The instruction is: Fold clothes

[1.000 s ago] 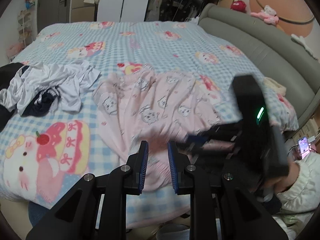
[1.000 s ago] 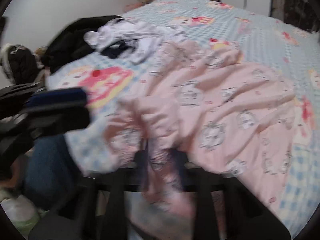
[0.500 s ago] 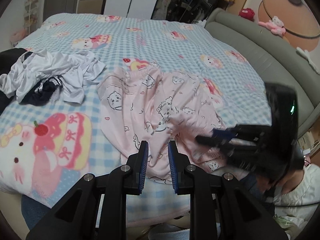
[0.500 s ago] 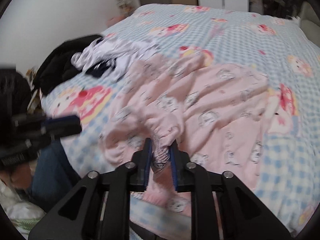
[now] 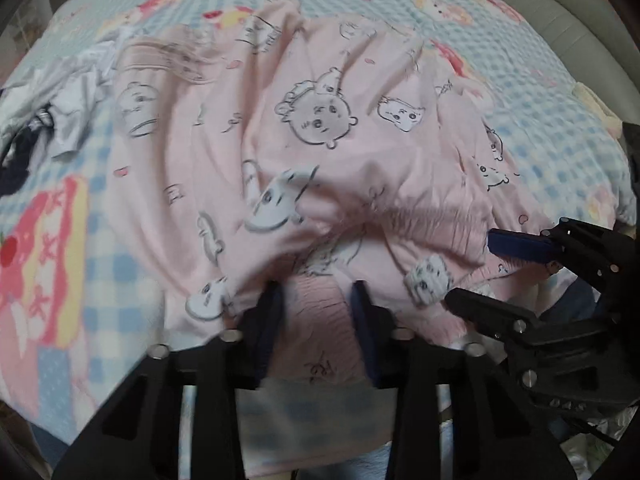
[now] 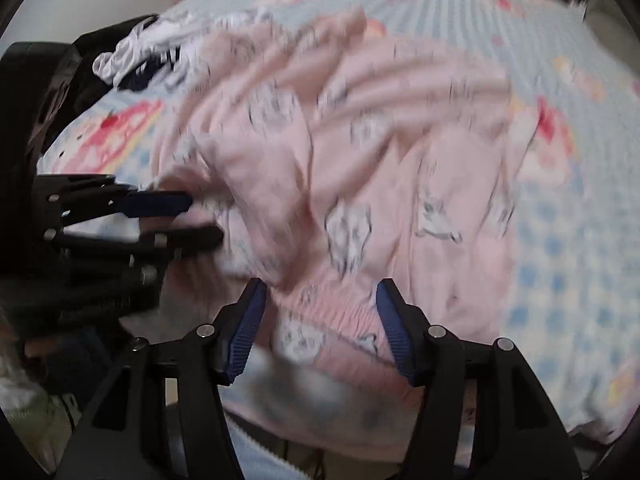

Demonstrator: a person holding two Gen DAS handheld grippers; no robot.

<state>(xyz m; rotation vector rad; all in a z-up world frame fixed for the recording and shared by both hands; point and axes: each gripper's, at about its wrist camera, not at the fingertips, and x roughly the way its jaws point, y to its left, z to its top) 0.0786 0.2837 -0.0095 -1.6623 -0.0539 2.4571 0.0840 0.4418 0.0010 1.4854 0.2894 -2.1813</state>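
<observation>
pink pants [image 5: 320, 128] spread on bed [image 5: 540, 92], waistband toward me, legs running away, my left gripper [image 5: 316, 312] parted over waistband, my right gripper [image 6: 320, 312] opening, waistband between jaws

Home bedroom. Bed with blue-check cartoon-print quilt [image 5: 500, 92] fills both views, grey padded headboard [image 5: 560, 20] at 2 o'clock, pink printed garment [image 5: 320, 120] centre, heap of white and dark clothes [image 5: 60, 100] at 9 o'clock.
</observation>
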